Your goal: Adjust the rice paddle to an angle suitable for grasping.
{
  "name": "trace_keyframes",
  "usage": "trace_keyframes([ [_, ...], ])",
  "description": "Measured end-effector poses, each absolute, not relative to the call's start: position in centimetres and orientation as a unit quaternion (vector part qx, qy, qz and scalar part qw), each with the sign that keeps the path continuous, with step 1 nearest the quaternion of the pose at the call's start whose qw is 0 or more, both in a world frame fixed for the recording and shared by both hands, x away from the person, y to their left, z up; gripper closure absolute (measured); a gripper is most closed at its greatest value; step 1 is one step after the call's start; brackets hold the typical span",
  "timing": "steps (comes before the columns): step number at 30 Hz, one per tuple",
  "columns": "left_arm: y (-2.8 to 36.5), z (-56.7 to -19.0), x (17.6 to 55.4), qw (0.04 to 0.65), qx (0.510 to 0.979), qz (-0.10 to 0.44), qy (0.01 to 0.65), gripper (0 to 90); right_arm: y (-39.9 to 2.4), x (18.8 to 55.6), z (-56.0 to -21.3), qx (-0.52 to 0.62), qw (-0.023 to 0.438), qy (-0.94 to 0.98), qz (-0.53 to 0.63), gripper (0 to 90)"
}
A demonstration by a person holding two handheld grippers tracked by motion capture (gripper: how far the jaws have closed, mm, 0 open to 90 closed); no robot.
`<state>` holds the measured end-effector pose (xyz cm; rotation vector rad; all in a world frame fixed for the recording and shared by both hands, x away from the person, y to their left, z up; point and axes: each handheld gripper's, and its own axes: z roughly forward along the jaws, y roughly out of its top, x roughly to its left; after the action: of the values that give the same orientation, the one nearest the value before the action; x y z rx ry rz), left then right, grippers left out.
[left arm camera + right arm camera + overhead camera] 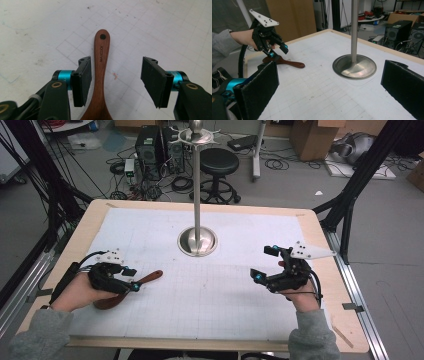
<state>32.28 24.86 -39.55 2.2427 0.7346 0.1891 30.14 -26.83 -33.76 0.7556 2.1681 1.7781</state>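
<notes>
We have the left gripper [116,82] spread astride the wooden spoon [100,72] lying on the bench [210,290] — next, we judge, close on its handle. The right gripper [332,87] hovers spread, empty.

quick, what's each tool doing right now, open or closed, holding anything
Left tool: open, jaws either side of the wooden spoon handle, not clamped.
Right tool: open, holding nothing.

High view looks forward and down across the whole table [90,227]. Left gripper view stares almost straight down, close over the wooden spoon [100,75]. Right gripper view sits low, facing across to the metal stand [354,65], sharing that spoon.
</notes>
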Motion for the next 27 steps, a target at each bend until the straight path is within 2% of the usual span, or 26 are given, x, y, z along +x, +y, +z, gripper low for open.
trace_keyframes([
  [4, 25.4, -39.5, 32.0, 0.383, 0.876, 0.073, 0.283, 35.1, -26.7, 30.2, -33.8, 0.258, 0.119, 0.743, 0.606, 0.1],
  [5, 25.4, -39.5, 32.0, 0.382, 0.875, 0.078, 0.287, 31.1, -26.7, 30.2, -33.8, 0.259, 0.119, 0.743, 0.606, 0.1],
  [7, 25.5, -39.5, 32.0, 0.384, 0.871, 0.079, 0.295, 16.3, -26.7, 30.2, -33.8, 0.259, 0.118, 0.744, 0.605, 0.1],
  [8, 25.6, -39.4, 31.9, 0.384, 0.872, 0.083, 0.292, 14.5, -26.7, 30.2, -33.8, 0.259, 0.118, 0.743, 0.605, 0.1],
  [18, 25.5, -39.6, 31.9, 0.371, 0.887, 0.060, 0.267, 11.7, -26.6, 30.2, -33.9, 0.258, 0.120, 0.744, 0.604, 0.1],
  [27, 24.8, -40.1, 32.9, 0.320, 0.907, 0.063, 0.266, 14.3, -26.8, 30.1, -33.8, 0.259, 0.120, 0.744, 0.604, 0.1],
])
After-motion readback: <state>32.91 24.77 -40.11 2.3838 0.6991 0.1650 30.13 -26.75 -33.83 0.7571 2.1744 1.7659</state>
